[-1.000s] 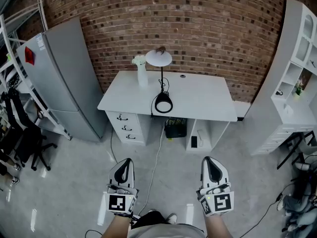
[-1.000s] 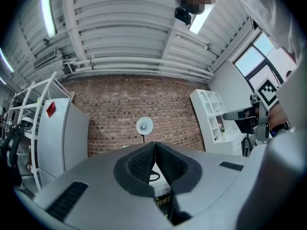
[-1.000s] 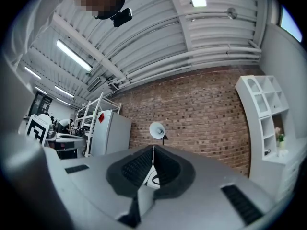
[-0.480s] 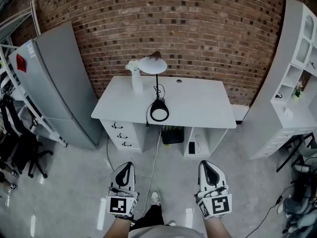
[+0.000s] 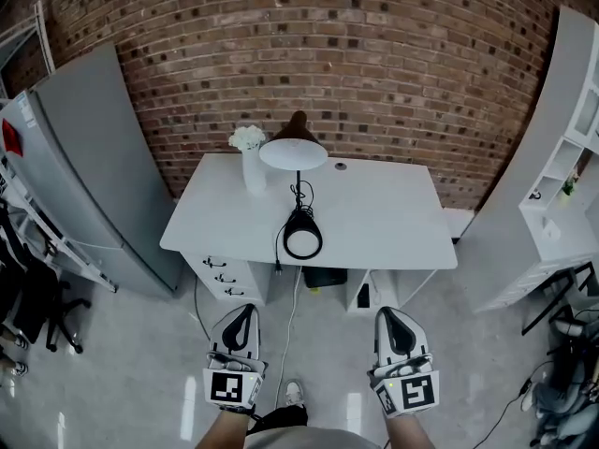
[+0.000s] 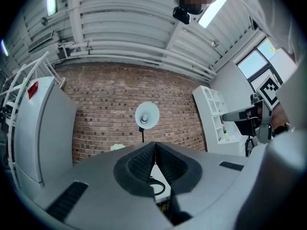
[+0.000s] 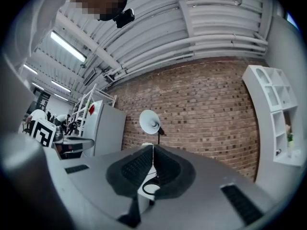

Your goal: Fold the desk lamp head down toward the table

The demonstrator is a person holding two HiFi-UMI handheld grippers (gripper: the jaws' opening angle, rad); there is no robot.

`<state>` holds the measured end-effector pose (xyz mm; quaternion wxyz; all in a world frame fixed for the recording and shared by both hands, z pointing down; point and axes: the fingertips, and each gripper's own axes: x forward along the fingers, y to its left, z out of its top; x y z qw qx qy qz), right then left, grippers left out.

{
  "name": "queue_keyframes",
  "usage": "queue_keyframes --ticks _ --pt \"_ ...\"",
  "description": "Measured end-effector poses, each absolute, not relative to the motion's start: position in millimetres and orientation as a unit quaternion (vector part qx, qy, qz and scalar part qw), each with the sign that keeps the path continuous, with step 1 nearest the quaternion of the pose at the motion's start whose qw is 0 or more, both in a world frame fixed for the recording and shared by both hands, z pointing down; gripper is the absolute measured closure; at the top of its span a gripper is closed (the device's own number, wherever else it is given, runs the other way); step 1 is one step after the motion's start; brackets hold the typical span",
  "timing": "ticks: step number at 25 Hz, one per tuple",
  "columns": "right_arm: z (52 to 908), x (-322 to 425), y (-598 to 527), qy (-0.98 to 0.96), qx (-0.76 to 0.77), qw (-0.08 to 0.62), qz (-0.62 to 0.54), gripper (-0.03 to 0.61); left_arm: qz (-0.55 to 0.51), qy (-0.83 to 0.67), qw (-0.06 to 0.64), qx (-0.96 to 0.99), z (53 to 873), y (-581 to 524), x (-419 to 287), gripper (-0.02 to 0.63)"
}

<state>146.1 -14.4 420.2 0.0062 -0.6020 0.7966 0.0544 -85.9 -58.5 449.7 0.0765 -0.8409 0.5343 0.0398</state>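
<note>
One brick wall (image 5: 374, 64) at the back. One tall grey cabinet (image 5: 84, 166) on the left and one white shelf unit (image 5: 562, 185) on the right.

One white table (image 5: 393, 218) stands against the wall between them. We count three drawers under its left end.

One desk lamp (image 5: 293, 153) stands left of the table's centre. Its ring base sits close to the front edge, and its head is up on the stem. One vase (image 5: 252, 168) of white flowers is just left of the lamp head.

Two tools, the left tool (image 5: 240, 312) and the right tool (image 5: 389, 314). On each the jaws are pressed together with nothing between them. Both hang over the floor (image 5: 140, 344), well short of the table's front edge and touching nothing.

There is bare floor between us and the table. The right half of the tabletop is bare.
</note>
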Motion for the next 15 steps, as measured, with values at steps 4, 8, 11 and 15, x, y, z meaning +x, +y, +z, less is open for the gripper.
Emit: queue_keyframes --ticks 4,8,11,15 --pt "417.1 137.5 -53.5 0.796 -0.602 0.005 0.057 0.560 0.042 0.527 0.076 -0.845 448.3 -97.6 -88.1 0.604" --pt "414.2 122.7 -87.6 0.801 -0.596 0.002 0.060 0.560 0.044 0.532 0.073 -0.842 448.6 -129.9 -102.3 0.604" --pt "410.8 113.5 -109.0 0.803 -0.592 0.001 0.065 0.560 0.046 0.533 0.070 -0.842 450.8 -151.2 -108.4 0.604" --pt "406.6 102.3 -133.0 0.807 -0.587 0.000 0.073 0.560 0.051 0.532 0.067 -0.842 454.1 -175.1 -114.0 0.604"
